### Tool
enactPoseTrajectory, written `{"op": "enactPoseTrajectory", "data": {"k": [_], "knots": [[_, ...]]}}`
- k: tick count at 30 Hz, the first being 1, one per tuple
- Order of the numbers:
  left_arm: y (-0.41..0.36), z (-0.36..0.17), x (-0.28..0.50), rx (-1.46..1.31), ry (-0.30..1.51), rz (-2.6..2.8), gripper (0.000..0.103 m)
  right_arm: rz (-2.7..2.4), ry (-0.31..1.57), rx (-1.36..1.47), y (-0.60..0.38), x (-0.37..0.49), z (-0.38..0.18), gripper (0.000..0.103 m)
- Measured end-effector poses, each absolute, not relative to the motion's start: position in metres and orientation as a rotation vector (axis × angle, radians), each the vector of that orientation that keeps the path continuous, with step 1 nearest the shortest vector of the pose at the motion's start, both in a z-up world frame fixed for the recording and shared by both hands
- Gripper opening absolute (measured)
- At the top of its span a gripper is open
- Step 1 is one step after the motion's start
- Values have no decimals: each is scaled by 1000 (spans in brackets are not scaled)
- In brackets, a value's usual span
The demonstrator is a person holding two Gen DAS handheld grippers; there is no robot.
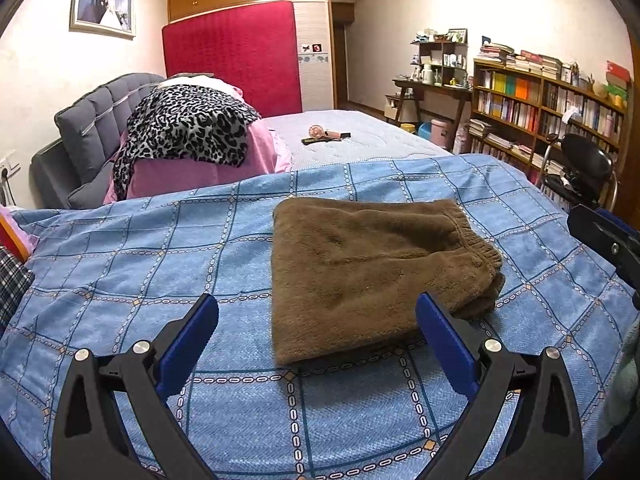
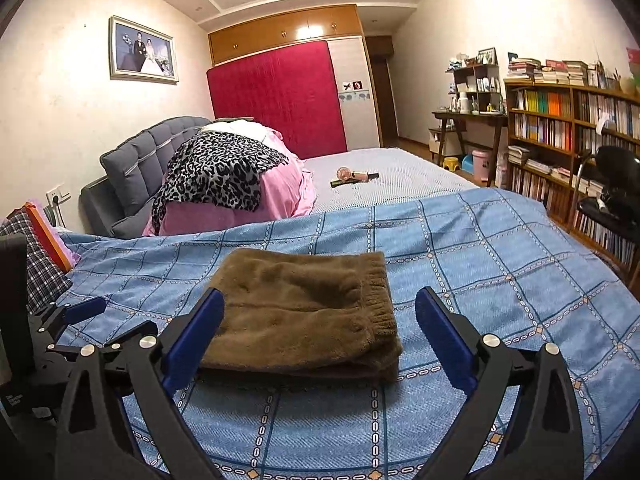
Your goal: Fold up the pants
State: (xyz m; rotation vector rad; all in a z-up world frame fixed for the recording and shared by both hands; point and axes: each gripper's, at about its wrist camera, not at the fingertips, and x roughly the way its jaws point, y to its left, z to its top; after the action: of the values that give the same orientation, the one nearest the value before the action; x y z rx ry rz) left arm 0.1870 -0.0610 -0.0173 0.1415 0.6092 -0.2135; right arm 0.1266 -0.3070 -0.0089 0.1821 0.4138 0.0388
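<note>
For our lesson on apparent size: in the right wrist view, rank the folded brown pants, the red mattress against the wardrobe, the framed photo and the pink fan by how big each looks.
1. Folded brown pants, enlarged by nearness.
2. Red mattress, looking nearly as big; this order is unsure.
3. Framed photo.
4. Pink fan.

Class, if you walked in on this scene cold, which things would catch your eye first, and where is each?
First, the brown pants, folded into a neat stack on the blue checked bedspread, with both grippers open before them. Behind, a leopard-print cloth is draped over pink bedding, and a red mattress leans upright against the wardrobe.
</note>
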Motion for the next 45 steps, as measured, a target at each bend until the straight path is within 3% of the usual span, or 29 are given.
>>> {"op": "enactPoseTrajectory", "data": {"k": [45], "knots": [[-57,-18,189,109,681,-151,98,46,466,162,-298,132,-25,100]]}}
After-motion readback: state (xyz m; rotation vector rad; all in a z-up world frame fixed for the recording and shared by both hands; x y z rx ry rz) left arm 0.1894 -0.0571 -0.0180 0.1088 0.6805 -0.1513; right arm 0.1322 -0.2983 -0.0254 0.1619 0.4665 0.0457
